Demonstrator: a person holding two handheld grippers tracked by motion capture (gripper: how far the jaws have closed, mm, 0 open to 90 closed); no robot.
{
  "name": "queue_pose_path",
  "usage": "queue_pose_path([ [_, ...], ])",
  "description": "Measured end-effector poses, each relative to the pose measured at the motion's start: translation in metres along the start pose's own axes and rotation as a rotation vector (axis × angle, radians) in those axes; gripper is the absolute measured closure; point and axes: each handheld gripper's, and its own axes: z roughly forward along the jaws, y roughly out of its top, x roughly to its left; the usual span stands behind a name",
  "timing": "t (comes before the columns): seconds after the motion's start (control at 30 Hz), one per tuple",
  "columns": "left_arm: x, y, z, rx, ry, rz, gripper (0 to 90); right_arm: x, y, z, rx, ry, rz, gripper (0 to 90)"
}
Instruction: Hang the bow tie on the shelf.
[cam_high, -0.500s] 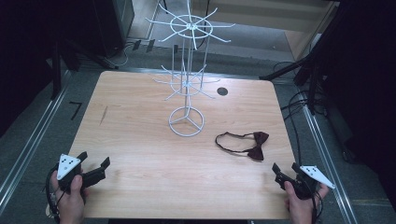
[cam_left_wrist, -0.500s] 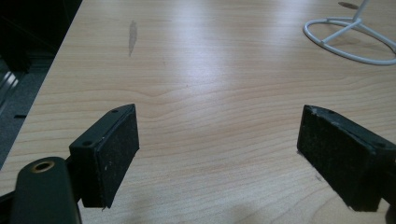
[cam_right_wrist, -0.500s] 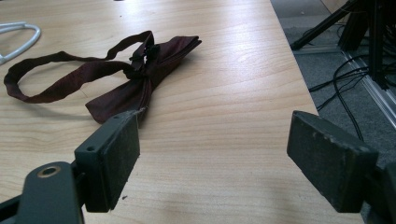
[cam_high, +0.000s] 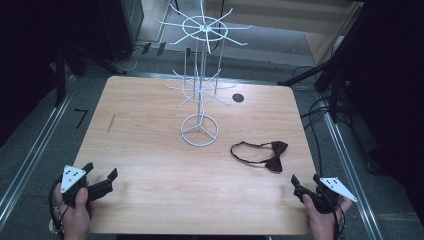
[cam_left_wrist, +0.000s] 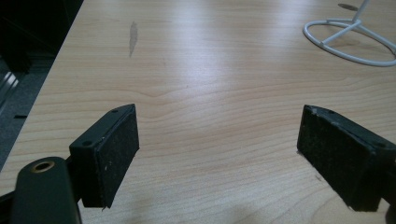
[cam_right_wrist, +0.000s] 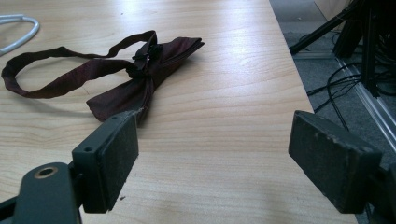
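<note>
High view: a person's two hands rest at the near edge of a light wooden table (cam_high: 150, 150), each holding a black two-jaw gripper topped by a grey three-cornered plate. The left gripper (cam_high: 102, 179) sits at the lower left of the frame, its jaws spread wide and holding nothing; the left hand (cam_high: 75, 215) grips it from below. The right gripper (cam_high: 305, 186) sits at the lower right, held by the right hand (cam_high: 322, 220), its jaws likewise parted with nothing between them.

A white wire display stand (cam_high: 200, 95) rises from a ring base near the centre of the table, its hooked arms fanning out toward the top of the frame. A dark maroon bow tie (cam_high: 276, 155) lies flat on the wood at right of centre, its strap looping out to the left, just beyond the right gripper and apart from the stand's base. A small dark round hole (cam_high: 238, 98) marks the tabletop near its far edge.

In the left gripper view, the open pads (cam_left_wrist: 114, 154) frame bare wood, with the stand's ring base at upper right. In the right gripper view, the bow tie lies at upper left, just past the left-hand pad (cam_right_wrist: 112, 161).
</note>
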Motion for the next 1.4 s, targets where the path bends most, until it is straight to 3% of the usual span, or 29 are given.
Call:
queue_pose_path([
  [0.47,0.0,0.0,0.0,0.004,0.002,0.003,13.5,0.017,0.02,0.001,0.003,0.049,0.023,15.0],
  [0.83,0.0,0.0,0.0,0.003,-0.001,-0.004,13.5,0.042,0.037,0.019,0.008,0.065,0.039,14.9],
  [1.13,0.0,0.0,0.0,0.008,-0.002,0.003,13.5,0.058,0.042,0.04,0.07,0.054,0.029,15.0],
  [1.4,0.0,0.0,0.001,0.008,-0.002,0.004,13.5,0.067,0.042,0.057,0.133,0.034,0.048,16.1],
])
